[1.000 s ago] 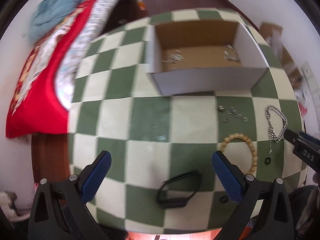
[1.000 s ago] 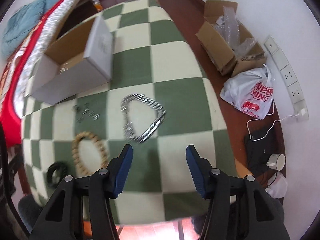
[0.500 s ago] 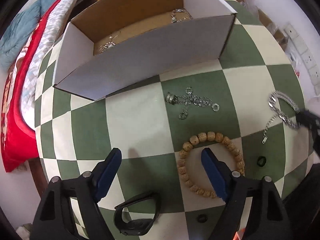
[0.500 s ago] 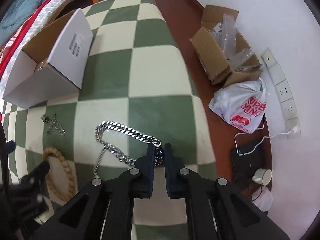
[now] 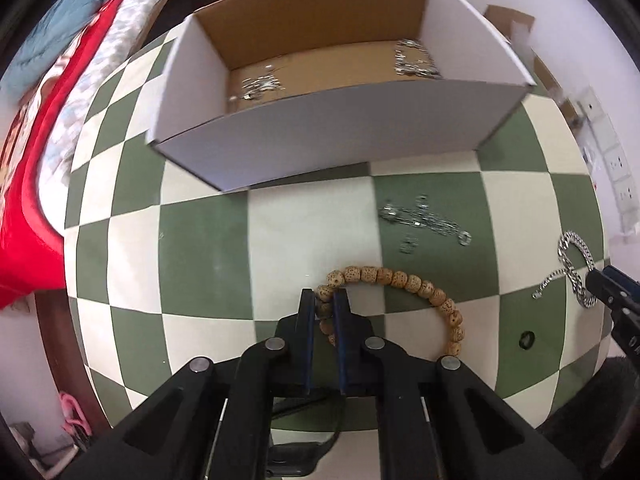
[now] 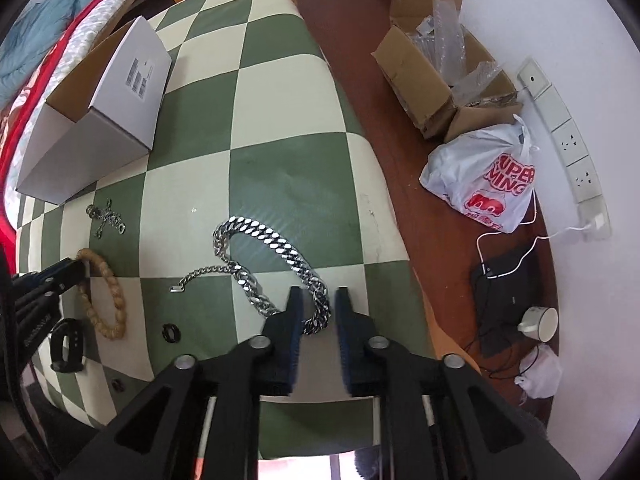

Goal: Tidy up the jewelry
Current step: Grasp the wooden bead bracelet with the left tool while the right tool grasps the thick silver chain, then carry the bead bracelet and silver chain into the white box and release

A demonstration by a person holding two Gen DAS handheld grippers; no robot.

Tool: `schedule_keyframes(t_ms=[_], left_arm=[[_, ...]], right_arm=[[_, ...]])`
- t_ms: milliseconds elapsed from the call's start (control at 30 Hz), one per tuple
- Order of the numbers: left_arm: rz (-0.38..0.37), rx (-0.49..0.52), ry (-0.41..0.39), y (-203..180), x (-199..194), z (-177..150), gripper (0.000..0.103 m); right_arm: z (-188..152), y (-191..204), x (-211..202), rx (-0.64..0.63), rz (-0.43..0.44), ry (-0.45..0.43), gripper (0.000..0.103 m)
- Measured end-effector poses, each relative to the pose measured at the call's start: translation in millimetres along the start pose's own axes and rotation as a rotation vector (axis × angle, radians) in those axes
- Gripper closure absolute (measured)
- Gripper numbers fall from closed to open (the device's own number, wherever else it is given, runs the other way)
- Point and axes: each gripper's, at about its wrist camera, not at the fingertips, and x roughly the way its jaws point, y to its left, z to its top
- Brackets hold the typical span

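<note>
A wooden bead bracelet point(image 5: 400, 280) lies on the green-and-cream checked tabletop point(image 5: 200, 240). My left gripper point(image 5: 324, 300) points down and is shut on the bracelet's left side. A heavy silver chain point(image 6: 260, 236) lies near the table's right edge. My right gripper point(image 6: 319, 296) straddles its near loop. Its jaws are opening and the pads stand clear of the links. An open white cardboard box point(image 5: 320, 148) behind holds silver pieces point(image 5: 412, 60). In the left wrist view the right gripper point(image 5: 600, 284) shows at the chain point(image 5: 576, 248).
A small silver chain piece point(image 5: 424, 224) lies in front of the box. A black ring point(image 6: 171, 332) and a black band point(image 6: 68, 344) lie near the front edge. On the floor to the right are cardboard boxes point(image 6: 420, 76), a plastic bag point(image 6: 488, 184) and a mug point(image 6: 540, 322).
My left gripper has come down over the bead bracelet and shut on it. My right gripper closed on the silver chain half a second ago and its jaws have now parted.
</note>
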Motion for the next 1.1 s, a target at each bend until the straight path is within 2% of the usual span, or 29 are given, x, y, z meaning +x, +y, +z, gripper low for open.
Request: schedule_keyframes(t_ms=[133,167,200,300,400,567,900,1100], left_arm=[[-0.006,-0.022,0.0,9,-2,0,0.097],[-0.012,-0.029,-0.003,10,-3,0,0.097],[-0.014,-0.03,-0.009,10,-6,-1,0.097],[-0.02,-0.029,-0.031,13,-18,-2,0.097],[-0.031,-0.029,-0.052,8,-29,1,0.097],[-0.073,-0.064,-0.084,7,-54,-4,0.097],[-0.101,-0.15,-0.193,34,-125,8,0.097],[-0.127,-0.204,-0.262,64,-161,34,0.097]], right_arm=[[5,9,3,-0.051,-0.057,-0.027,0.073],[6,11,4,-0.063,-0.063,-0.034,0.077],[8,13,5,-0.074,-0.063,-0.04,0.094],[12,23,6,-0.112,-0.085,-0.039,0.095],[10,26,-1,-0.105,-0.046,-0.065,0.096],[8,26,-36,-0.046,0.082,-0.131,0.096],[15,44,-91,-0.067,0.175,-0.212,0.096],[28,60,-125,-0.097,0.223,-0.258,0.097]])
